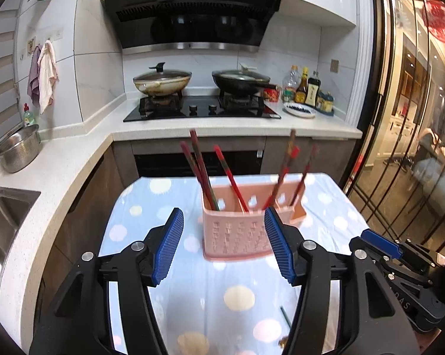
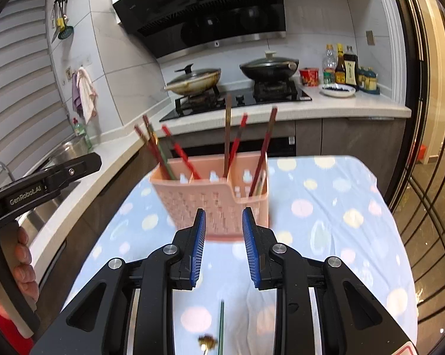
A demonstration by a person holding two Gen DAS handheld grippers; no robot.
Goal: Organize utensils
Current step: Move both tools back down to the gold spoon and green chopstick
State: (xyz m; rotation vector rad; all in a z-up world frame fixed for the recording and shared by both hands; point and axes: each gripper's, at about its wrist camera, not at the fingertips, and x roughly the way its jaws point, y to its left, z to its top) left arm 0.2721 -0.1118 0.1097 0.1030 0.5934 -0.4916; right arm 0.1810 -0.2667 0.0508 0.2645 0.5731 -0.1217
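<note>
A pink perforated utensil holder [image 1: 237, 236] [image 2: 198, 201] stands on a table under a blue dotted cloth [image 1: 139, 216] [image 2: 326, 207]. Several red and dark chopsticks [image 1: 200, 168] [image 2: 163, 153] lean upright in its compartments. My left gripper [image 1: 224, 211] is open just short of the holder, with nothing between its blue pads. My right gripper [image 2: 224, 211] is open with a narrower gap, also empty, close to the holder's near corner. A green chopstick [image 2: 221, 325] [image 1: 285, 315] lies on the cloth below the right gripper, beside a small gold-coloured piece [image 2: 207, 340].
A white L-shaped counter [image 1: 59, 162] runs left and behind, with a sink [image 1: 3, 210], a steel strainer bowl [image 1: 18, 151], a hob with two lidded woks [image 1: 163, 81], bottles [image 1: 308, 88] and a plate [image 1: 300, 109]. Glass doors [image 1: 414, 118] stand right. A hand [image 2: 24, 263] holds the left gripper.
</note>
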